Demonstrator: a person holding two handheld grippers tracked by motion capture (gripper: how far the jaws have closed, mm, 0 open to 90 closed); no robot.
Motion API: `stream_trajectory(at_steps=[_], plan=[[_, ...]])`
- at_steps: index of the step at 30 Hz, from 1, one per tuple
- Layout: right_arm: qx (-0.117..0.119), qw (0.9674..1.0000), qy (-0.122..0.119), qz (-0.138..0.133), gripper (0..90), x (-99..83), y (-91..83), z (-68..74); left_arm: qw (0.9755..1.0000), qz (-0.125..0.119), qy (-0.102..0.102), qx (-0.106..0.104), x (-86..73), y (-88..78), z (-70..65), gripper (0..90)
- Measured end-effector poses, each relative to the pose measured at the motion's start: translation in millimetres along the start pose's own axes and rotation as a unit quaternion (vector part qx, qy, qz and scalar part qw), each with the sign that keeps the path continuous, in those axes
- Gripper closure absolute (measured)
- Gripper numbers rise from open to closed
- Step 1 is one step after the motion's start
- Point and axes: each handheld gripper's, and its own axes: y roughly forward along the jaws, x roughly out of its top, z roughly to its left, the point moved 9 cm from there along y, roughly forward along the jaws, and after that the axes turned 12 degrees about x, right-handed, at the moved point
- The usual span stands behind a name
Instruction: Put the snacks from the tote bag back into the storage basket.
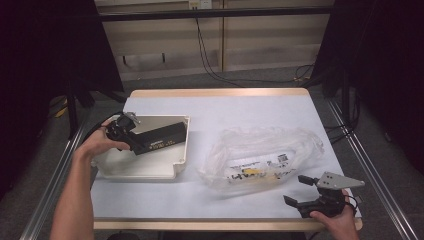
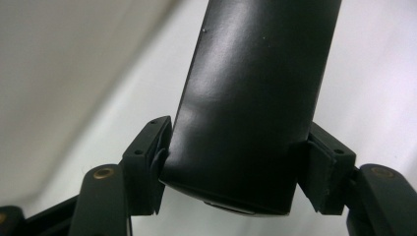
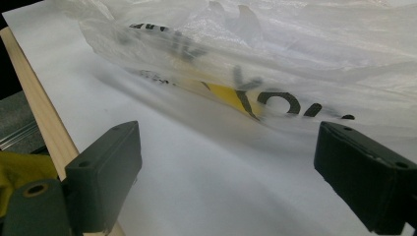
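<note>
Black box [image 1: 162, 137]: long, slim, rectangular carton of smooth matt card with a faint sheen and small pale print on its side. It lies aslant inside the white tray [image 1: 181, 150], one end toward the tray's far right corner, the other at the left gripper [image 1: 131, 141]. In the left gripper view the box [image 2: 251, 98] stands between the two black jaws, its rounded near end level with the pads; the left pad touches its edge, the right pad sits at its side, and whether they press cannot be told.

White tray: shallow, rectangular, hard plastic, rounded corners, raised rim, plain glossy floor. It sits on the left half of the counter [image 1: 240, 105].

Clear plastic bag [image 1: 265, 155]: thin, crinkled, translucent film, puffed and irregular in outline, with black lettering and a yellow patch on or under its skin. It rests on the right half of the counter, well apart from the tray. In the right gripper view the bag [image 3: 275, 64] shows soft folds and blurred print.

Right gripper [image 1: 298, 190]: black body, grey three-cornered plate on top, held in a hand at the near right edge of the counter. Its jaws stand wide apart with nothing between them, just short of the bag; the pads are flat, blocky, dull black.

Counter: flat, pale, smooth sheet surface with a light wooden border.
</note>
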Motion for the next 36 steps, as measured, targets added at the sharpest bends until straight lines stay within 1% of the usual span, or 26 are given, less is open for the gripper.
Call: stream_trajectory(at_steps=[5,6,8,12,13,14,15,16,17,18,19,21,22,23,24,25,26,28,29,30,31,32,33,34,35,36], plan=[[0.0,1.0,0.002,-0.001,10.2,-0.2,-0.3,-0.9,1.0,-0.007,-0.004,0.0,-0.5,0.4,-0.9,35.1],[0.0,1.0,0.002,0.0,10.2,-0.3,-0.2,-0.6,0.9998,-0.013,-0.015,0.003,0.2,0.4,-0.9,34.2],[0.001,1.0,0.001,0.0,10.3,-0.4,-0.2,-0.1,0.9994,-0.025,-0.023,0.004,1.5,-0.7,0.1,31.2],[0.0,1.0,0.002,-0.001,10.3,-0.3,-0.9,-0.5,0.9977,-0.046,-0.045,0.021,6.7,-8.5,2.4,20.8],[0.0,1.0,0.002,-0.001,10.3,-0.2,-1.0,-0.7,0.9977,-0.048,-0.042,0.024,7.0,-11.3,4.4,19.0],[0.001,1.0,0.002,-0.001,10.3,-0.1,-1.0,-0.8,0.9967,-0.053,-0.054,0.029,7.9,-13.4,4.2,17.8],[0.0,1.0,0.002,-0.002,10.3,0.1,-1.1,-0.8,0.996,-0.057,-0.058,0.036,8.3,-15.4,5.4,17.1],[0.0,1.0,0.002,-0.002,10.3,0.1,-1.4,-0.6,0.9962,-0.056,-0.05,0.044,7.2,-18.7,8.2,16.3],[0.0,1.0,0.002,-0.002,10.2,0.1,-1.5,-0.5,0.9945,-0.069,-0.067,0.044,8.9,-20.2,7.2,15.8],[0.0,1.0,0.003,-0.002,10.2,0.0,-1.7,-0.6,0.9947,-0.068,-0.061,0.046,7.2,-23.3,9.4,15.6],[-0.001,1.0,0.003,-0.003,10.2,0.0,-1.9,-0.9,0.9937,-0.074,-0.073,0.042,6.6,-25.7,9.0,16.1],[-0.001,1.0,0.003,-0.003,10.2,0.0,-2.0,-0.6,0.9913,-0.084,-0.091,0.044,3.9,-29.8,11.8,19.1],[-0.001,1.0,0.002,-0.003,10.2,0.2,-2.0,-0.6,0.9888,-0.092,-0.108,0.047,3.0,-31.5,13.4,19.2],[-0.001,1.0,0.002,-0.003,10.3,0.1,-2.1,-0.5,0.9876,-0.097,-0.113,0.05,1.0,-33.9,16.3,20.5],[-0.001,1.0,0.001,-0.003,10.2,0.1,-2.2,-0.4,0.9849,-0.106,-0.128,0.05,0.4,-35.4,16.6,21.4],[-0.001,1.0,0.001,-0.003,10.2,0.1,-2.3,-0.4,0.9844,-0.106,-0.132,0.048,-1.8,-37.8,17.0,22.6],[-0.001,1.0,0.001,-0.003,10.3,0.0,-2.4,-0.5,0.9819,-0.113,-0.143,0.051,-2.0,-39.5,17.1,24.6],[-0.001,1.0,0.001,-0.003,10.3,0.1,-2.3,-0.6,0.9784,-0.121,-0.157,0.058,-3.4,-43.3,17.0,28.9],[-0.001,1.0,0.002,-0.003,10.3,0.0,-2.4,-0.7,0.9743,-0.12,-0.18,0.062,-3.9,-44.7,17.5,29.6],[-0.001,1.0,0.002,-0.003,10.3,0.0,-2.3,-0.6,0.9725,-0.126,-0.187,0.059,-3.9,-46.3,16.9,29.7],[-0.001,1.0,0.002,-0.003,10.2,0.0,-2.1,-0.4,0.9721,-0.127,-0.188,0.059,-4.4,-47.3,15.5,33.1],[-0.001,1.0,0.001,-0.002,10.2,-0.1,-2.1,-0.5,0.9718,-0.124,-0.187,0.074,-5.8,-48.2,16.7,35.8],[-0.001,1.0,0.002,-0.001,10.3,-0.2,-2.2,-0.2,0.971,-0.127,-0.189,0.073,-6.0,-49.5,15.4,36.0],[-0.002,1.0,0.002,-0.002,10.2,-0.1,-2.4,-0.3,0.9701,-0.137,-0.19,0.064,-5.3,-51.1,13.0,39.1],[-0.002,1.0,0.002,-0.002,10.2,0.0,-2.5,-0.2,0.9688,-0.141,-0.192,0.067,-5.5,-52.5,11.8,43.9],[-0.001,1.0,0.002,-0.003,10.2,0.1,-2.4,-0.2,0.9694,-0.145,-0.188,0.062,-5.8,-53.9,9.3,44.7]])
